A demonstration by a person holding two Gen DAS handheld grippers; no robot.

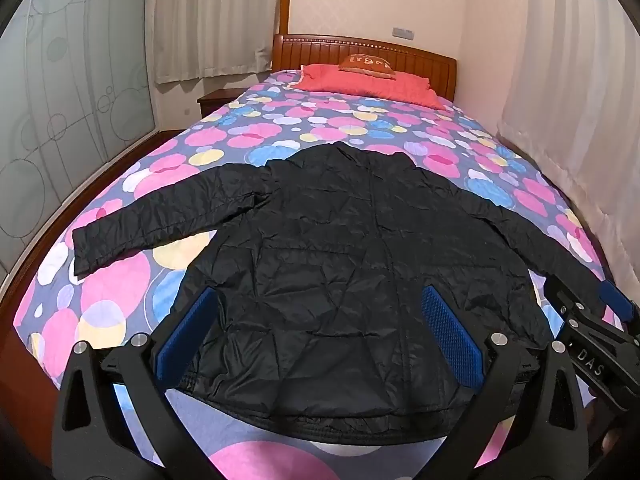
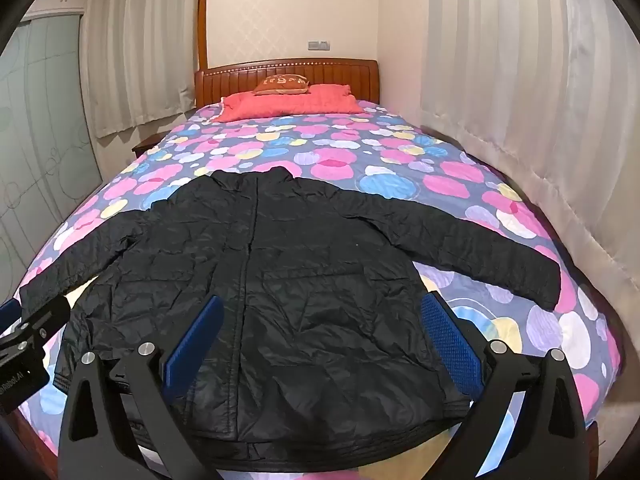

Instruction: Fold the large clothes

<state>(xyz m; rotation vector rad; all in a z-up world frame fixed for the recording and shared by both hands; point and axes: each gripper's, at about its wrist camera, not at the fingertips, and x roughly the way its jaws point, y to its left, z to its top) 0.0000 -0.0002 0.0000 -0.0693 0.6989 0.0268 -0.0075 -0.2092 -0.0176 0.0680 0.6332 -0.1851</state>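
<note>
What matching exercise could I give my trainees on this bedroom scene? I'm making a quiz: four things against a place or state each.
Things:
1. black puffer jacket
2. red pillow
3. small orange cushion
4. left gripper

Places or states:
A. on top of the pillow, against the headboard
B. open, above the jacket hem
C. spread flat, sleeves out, on the bedspread
D. at the head of the bed

Pairs: 1-C, 2-D, 3-A, 4-B
</note>
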